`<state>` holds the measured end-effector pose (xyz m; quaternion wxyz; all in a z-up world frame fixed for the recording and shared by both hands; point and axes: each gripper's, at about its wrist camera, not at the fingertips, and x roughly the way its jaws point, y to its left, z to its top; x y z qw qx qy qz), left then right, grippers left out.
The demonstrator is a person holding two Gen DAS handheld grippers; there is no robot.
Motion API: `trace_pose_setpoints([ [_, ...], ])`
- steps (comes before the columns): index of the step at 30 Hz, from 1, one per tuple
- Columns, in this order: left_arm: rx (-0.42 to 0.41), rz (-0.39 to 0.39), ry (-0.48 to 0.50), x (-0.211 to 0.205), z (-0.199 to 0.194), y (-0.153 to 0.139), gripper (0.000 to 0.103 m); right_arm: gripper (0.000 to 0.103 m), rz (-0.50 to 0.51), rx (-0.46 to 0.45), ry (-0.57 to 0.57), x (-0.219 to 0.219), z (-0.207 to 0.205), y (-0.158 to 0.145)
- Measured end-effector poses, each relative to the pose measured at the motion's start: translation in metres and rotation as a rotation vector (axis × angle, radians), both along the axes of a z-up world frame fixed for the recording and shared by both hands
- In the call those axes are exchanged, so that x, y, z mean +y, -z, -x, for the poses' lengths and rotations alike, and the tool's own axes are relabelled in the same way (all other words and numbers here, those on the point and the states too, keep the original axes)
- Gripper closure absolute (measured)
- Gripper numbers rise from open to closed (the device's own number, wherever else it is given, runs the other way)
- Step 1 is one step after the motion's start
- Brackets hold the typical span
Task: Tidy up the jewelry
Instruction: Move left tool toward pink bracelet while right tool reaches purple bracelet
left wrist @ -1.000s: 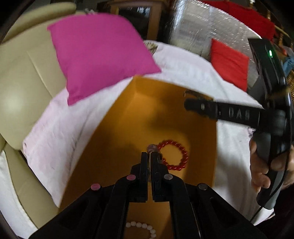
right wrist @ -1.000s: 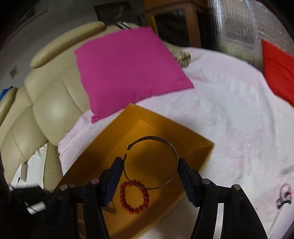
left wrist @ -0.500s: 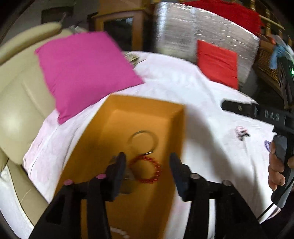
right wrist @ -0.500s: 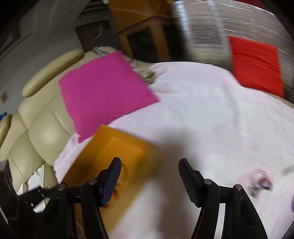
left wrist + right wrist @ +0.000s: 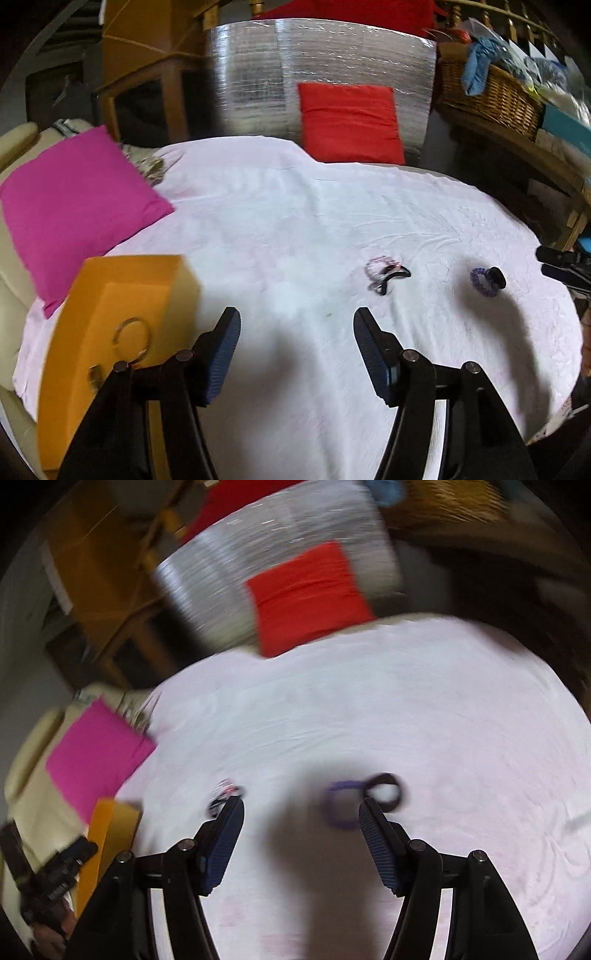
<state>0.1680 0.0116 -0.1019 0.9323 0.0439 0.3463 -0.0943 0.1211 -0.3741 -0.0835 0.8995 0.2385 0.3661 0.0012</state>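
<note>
An orange box sits at the left of the white-covered table, with a metal bangle inside it. The box edge also shows in the right wrist view. On the cloth lie a pink and black bracelet tangle, a purple bead bracelet and a black ring-shaped piece. In the right wrist view the purple bracelet and black band lie just beyond my right gripper. My left gripper is open and empty above the cloth. My right gripper is open and empty.
A magenta cushion lies at the left by a cream sofa. A red cushion leans on a silver panel at the back. A wicker basket stands at the far right.
Both grippers have swung right, away from the orange box. The right gripper let the metal bangle go into the box. The left gripper opened.
</note>
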Motion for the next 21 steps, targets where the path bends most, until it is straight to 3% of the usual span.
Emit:
trace_pose_setpoints([
  [4, 0.009, -0.04, 0.011, -0.03, -0.017, 0.03, 0.039, 0.035, -0.067, 0.122, 0.021, -0.017, -0.011, 0.026],
  [8, 0.084, -0.069, -0.011, -0.043, -0.033, 0.05, 0.038, 0.035, -0.101, 0.188, 0.018, -0.023, -0.017, 0.044],
  [12, 0.06, -0.165, -0.023, -0.06, -0.038, 0.058, 0.038, 0.035, -0.114, 0.202, 0.016, -0.022, -0.013, 0.048],
  [14, 0.057, -0.171, -0.009, -0.068, -0.039, 0.06, 0.03, 0.035, -0.114, 0.197, 0.023, -0.021, -0.012, 0.048],
  [21, 0.036, -0.203, 0.022, -0.083, -0.041, 0.06, 0.029, 0.035, -0.089, 0.194, 0.022, -0.015, -0.016, 0.053],
])
